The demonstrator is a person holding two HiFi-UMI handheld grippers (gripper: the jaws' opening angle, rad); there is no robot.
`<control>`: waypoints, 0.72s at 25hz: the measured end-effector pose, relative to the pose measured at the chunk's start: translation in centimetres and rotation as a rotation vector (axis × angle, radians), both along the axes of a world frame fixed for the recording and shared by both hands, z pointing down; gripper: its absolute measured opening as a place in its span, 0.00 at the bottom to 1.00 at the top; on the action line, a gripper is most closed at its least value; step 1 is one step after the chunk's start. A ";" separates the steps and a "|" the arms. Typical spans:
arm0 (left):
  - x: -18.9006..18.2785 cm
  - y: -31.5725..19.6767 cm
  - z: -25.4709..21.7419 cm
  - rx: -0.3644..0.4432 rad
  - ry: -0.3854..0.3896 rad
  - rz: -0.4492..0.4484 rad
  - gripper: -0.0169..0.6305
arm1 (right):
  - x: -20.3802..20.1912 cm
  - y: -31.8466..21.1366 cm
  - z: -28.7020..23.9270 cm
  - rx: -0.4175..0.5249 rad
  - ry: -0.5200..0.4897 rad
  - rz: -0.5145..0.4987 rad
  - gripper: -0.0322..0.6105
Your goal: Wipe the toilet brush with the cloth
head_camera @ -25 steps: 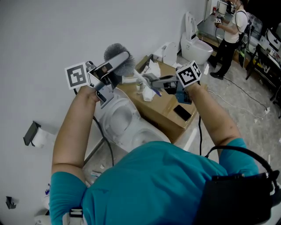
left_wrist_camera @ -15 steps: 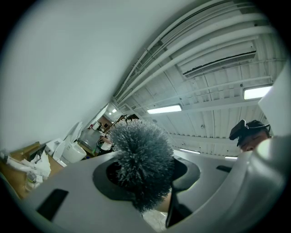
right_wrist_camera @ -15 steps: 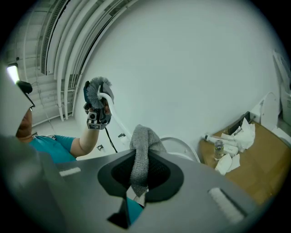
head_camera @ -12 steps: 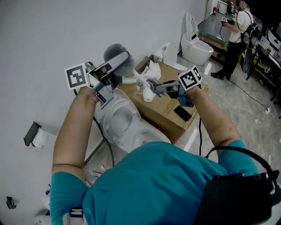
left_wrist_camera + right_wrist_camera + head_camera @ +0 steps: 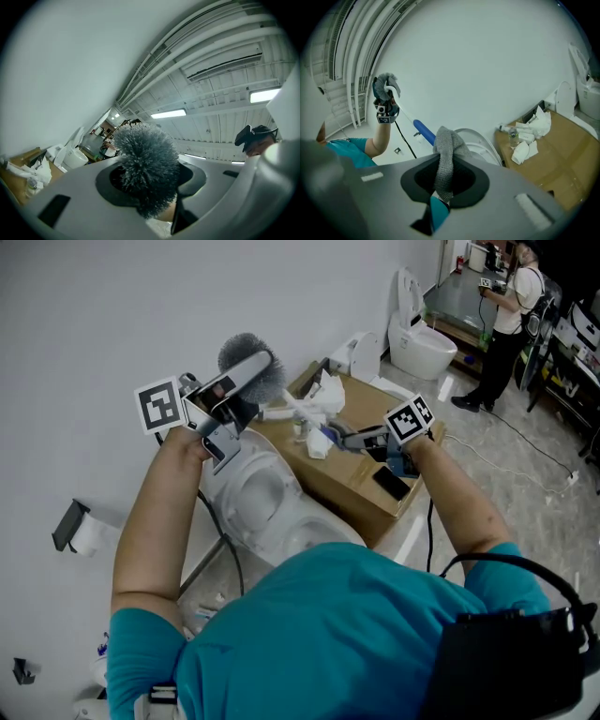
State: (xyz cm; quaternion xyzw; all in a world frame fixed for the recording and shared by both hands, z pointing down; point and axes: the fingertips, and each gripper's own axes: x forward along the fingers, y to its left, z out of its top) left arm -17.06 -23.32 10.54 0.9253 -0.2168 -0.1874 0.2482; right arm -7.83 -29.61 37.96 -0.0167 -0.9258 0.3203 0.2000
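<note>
The left gripper (image 5: 251, 379) clamps the toilet brush (image 5: 242, 348) just below its raised bristles. Its shaft slants down toward the right gripper (image 5: 345, 437), which pinches the grey cloth (image 5: 446, 154) just beside the blue handle end (image 5: 423, 131).

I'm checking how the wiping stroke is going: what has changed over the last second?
The right gripper, shut on the cloth, has moved down and slightly right in the head view, ending beside the blue end of the toilet brush handle. Nothing was taken or let go. The left gripper keeps the brush clamped in the same spot, bristles up.
</note>
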 end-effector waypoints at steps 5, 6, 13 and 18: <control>-0.6 0.6 -0.5 0.011 0.008 -0.023 0.32 | 2.5 -0.2 4.9 -0.003 0.147 0.065 0.08; -1.0 0.7 -0.5 0.009 0.011 -0.031 0.32 | 3.0 -0.7 5.2 0.028 0.167 0.105 0.08; -1.8 -1.4 1.8 -0.041 -0.007 -0.127 0.32 | -2.1 -1.5 -13.0 0.400 -0.183 0.277 0.08; 0.2 -2.5 2.3 -0.059 0.081 -0.126 0.32 | -7.4 2.6 -19.0 0.463 -0.322 0.234 0.08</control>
